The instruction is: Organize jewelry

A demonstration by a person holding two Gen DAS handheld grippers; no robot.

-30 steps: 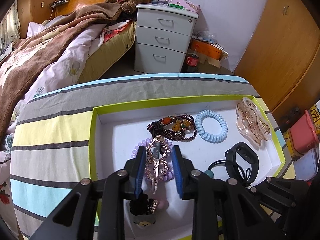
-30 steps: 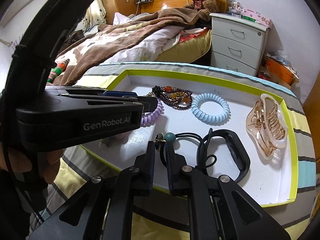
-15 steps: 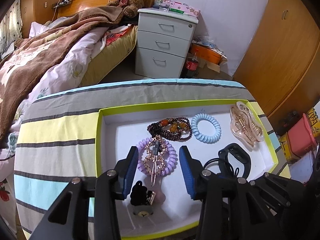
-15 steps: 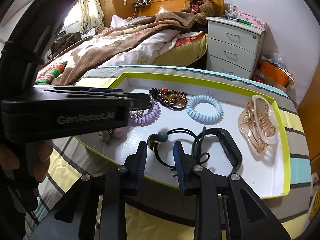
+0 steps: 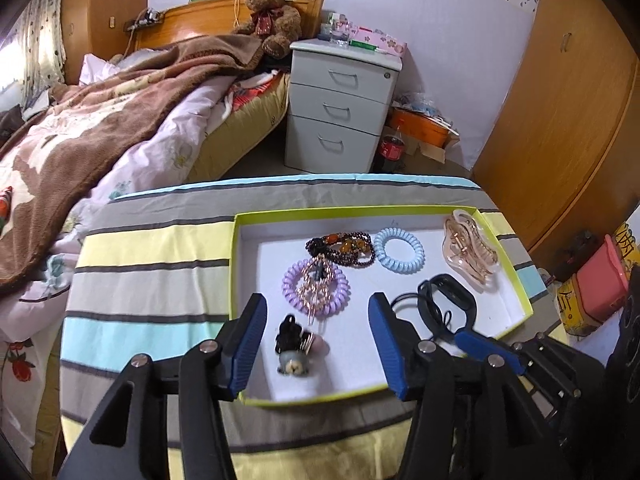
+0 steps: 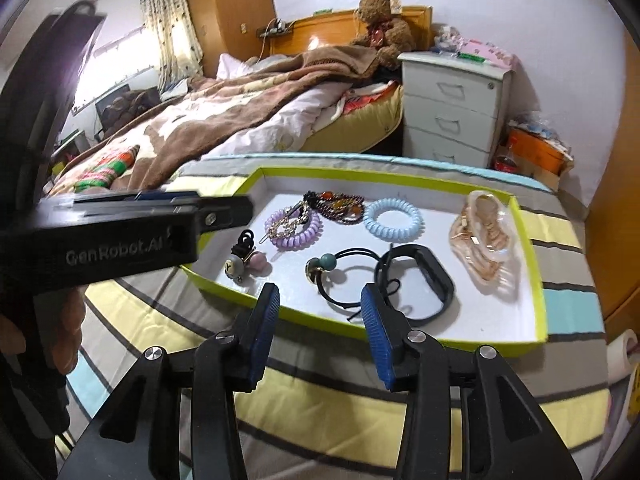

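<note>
**Desk:** What step does this moment catch?

**Photographer:** Both claws hang empty above the near edge of the lime-rimmed tray [image 5: 516, 276] on a striped table. The left gripper [image 5: 318, 344] has its jaws opening, nothing pressed between them; under the gap lies a black hair tie with a bear charm [image 5: 294, 346]. The right gripper [image 6: 316, 328] is opening too, free of the black elastic with the teal bead [image 6: 340, 276] just ahead of it. I read it as a release, with each piece laid down.

**Desk:** And the next move?

**Photographer:** Probably hunting for anything not yet sorted; none shows outside the tray.

**Desk:** What's inside, front to back?

**Photographer:** Nearest, the charm tie, the beaded elastic and a black fitness band [image 6: 420, 280]. Then a purple coil tie [image 5: 316, 286] with a rose-gold hairpin [image 5: 316, 292] lying across it. Farthest, a dark beaded bracelet [image 5: 340, 246], a blue coil tie [image 5: 399, 250] and a translucent claw clip [image 5: 470, 254] at the right wall.
</note>
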